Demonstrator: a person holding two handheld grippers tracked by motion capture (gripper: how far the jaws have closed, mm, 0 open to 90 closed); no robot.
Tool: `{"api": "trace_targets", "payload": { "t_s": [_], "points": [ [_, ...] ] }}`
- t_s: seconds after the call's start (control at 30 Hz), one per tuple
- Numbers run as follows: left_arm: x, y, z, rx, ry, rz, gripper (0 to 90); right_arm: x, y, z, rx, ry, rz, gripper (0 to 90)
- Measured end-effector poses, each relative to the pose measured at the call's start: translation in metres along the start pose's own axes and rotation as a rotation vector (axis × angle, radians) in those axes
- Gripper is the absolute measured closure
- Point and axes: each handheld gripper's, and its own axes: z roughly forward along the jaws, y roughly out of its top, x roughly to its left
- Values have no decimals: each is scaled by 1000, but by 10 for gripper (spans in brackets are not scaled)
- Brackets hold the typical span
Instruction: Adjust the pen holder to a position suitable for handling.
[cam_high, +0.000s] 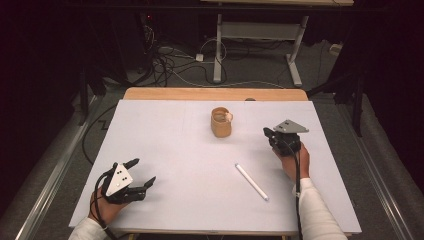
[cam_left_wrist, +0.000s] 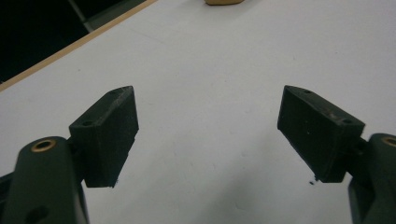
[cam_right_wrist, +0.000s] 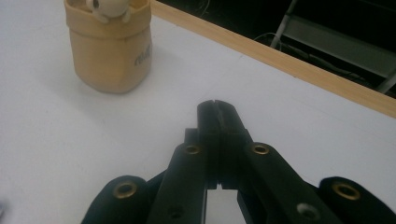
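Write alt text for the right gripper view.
The right gripper, jaws shut and empty, points across a white table toward a tan cup with a small pale figure at its rim. The table's wooden edge runs behind.

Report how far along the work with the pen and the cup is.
Done: nothing visible; the white pen lies on the table, outside the tan cup. In hand: nothing; the right gripper is shut and empty near the cup, the left gripper open and empty. Left, probably: picking up the pen.
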Motion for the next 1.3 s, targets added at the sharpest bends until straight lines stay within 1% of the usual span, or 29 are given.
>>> {"api": "trace_targets", "payload": {
  "t_s": [0.03, 0.1, 0.13, 0.23, 0.33, 0.37, 0.4, 0.43, 0.47, 0.53, 0.57, 0.6, 0.63, 0.67, 0.7, 0.73, 0.77, 0.8, 0.83, 0.9, 1.0, 1.07, 1.13, 1.17, 1.2, 1.23, 1.27, 1.3],
  "points": [
    [0, 0, 0, -2, -1, -3, 195, 0, 4, 5, 8, 5, -11, 900],
    [0, -1, 0, 0, 0, -3, 195, 1, 11, 14, 15, 25, 1, 900],
    [0, -1, 0, 0, 0, -3, 195, 2, 14, 19, 28, 20, -5, 900],
    [1, -1, -1, -2, -1, -2, 194, 5, 23, 36, 47, 31, -8, 900],
    [1, -1, -2, -7, -4, -4, 193, 10, 31, 54, 72, 40, -35, 900],
    [1, -1, -2, -9, -5, -8, 193, 11, 34, 61, 80, 40, -34, 900],
    [1, -1, -2, -10, -3, -7, 193, 12, 36, 67, 89, 46, -22, 900],
    [1, -1, -3, -10, -3, -7, 193, 12, 38, 73, 90, 42, -27, 900],
    [1, -1, -3, -10, -3, -7, 193, 12, 38, 73, 90, 42, -27, 900],
    [1, -2, -3, -9, -4, -9, 193, 13, 41, 84, 99, 49, -10, 900],
    [2, -3, -3, -10, -3, -14, 193, 14, 44, 97, 112, 44, -8, 900],
    [3, -3, -3, -10, -2, -14, 193, 15, 45, 100, 117, 44, -5, 900],
    [3, -3, -3, -10, -2, -14, 193, 15, 45, 100, 117, 44, -5, 900],
    [4, -4, -3, -11, 0, -19, 193, 15, 46, 111, 128, 43, 13, 900],
    [4, -4, -3, -11, 0, -19, 193, 16, 47, 116, 129, 46, 22, 900],
    [4, -5, -4, -13, -1, -23, 193, 16, 47, 116, 129, 46, 22, 900],
    [4, -5, -4, -8, -4, -37, 193, 18, 47, 124, 137, 45, 26, 900],
    [5, -6, -5, -16, -2, -28, 193, 18, 47, 124, 137, 45, 26, 900],
    [5, -6, -5, -11, -6, -43, 193, 20, 47, 132, 141, 45, 26, 900],
    [6, -7, -5, -14, -8, -46, 193, 21, 45, 137, 144, 52, 36, 900],
    [7, -7, -5, -14, -10, -47, 194, 24, 46, 141, 153, 51, 22, 900],
    [7, -8, -5, -12, -13, -49, 194, 24, 49, 143, 133, 71, 37, 900],
    [7, -8, -5, -14, -14, -50, 194, 26, 50, 146, 125, 86, 42, 900],
    [7, -8, -5, -15, -15, -51, 194, 28, 51, 148, 125, 89, 32, 900],
    [7, -8, -5, -15, -16, -50, 194, 28, 51, 148, 125, 89, 32, 900],
    [7, -8, -5, -16, -16, -50, 194, 28, 51, 148, 123, 97, 34, 900],
    [7, -8, -5, -16, -17, -51, 194, 27, 51, 148, 127, 123, 37, 900],
    [7, -8, -4, -14, -18, -51, 194, 28, 51, 147, 131, 139, 36, 900]
  ]
}}
